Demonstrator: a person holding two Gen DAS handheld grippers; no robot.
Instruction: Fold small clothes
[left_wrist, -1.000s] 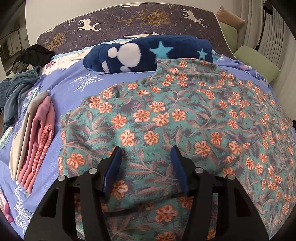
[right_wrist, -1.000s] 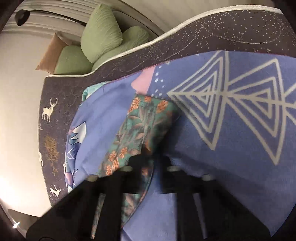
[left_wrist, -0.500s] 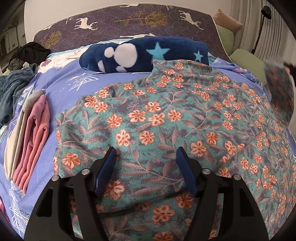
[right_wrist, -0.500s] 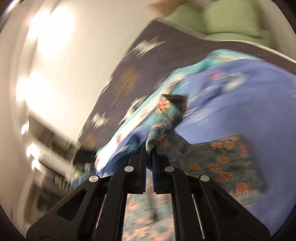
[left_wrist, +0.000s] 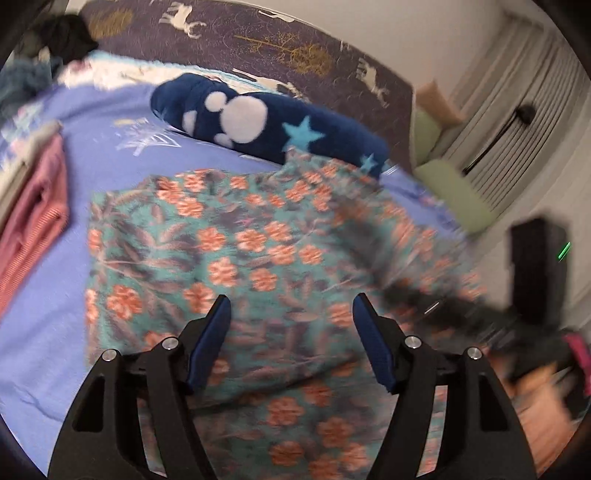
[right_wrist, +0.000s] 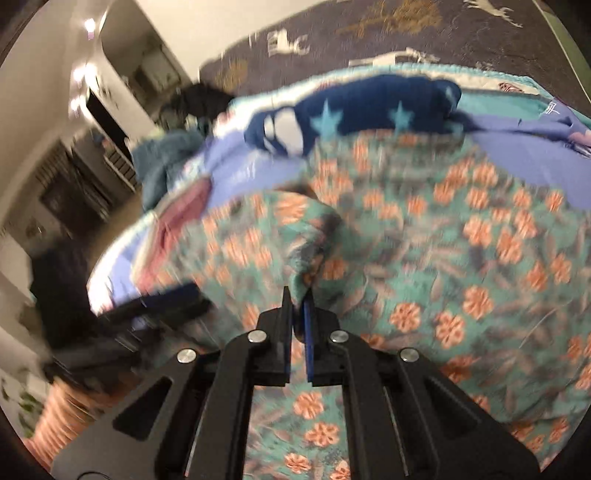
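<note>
Plainly, fabric: floral garment, teal with orange flowers; judged light, soft and limp, likely to sag and crease, neither fragile nor slippery.
Position: spread over the blue bedsheet, filling the centre and lower part of both wrist views, far edge touching the navy star blanket.
Best hold: judged at an edge or corner, pinched through one layer, not mid-panel.
Right gripper: clenched on a raised fold of the garment, lower centre of the right wrist view, cloth peaking up from the jaws.
Left gripper: spread wide, grasping nothing, poised over the garment; contact with cloth not discernible through blur.
Beside: pink folded clothes, left edge.
</note>
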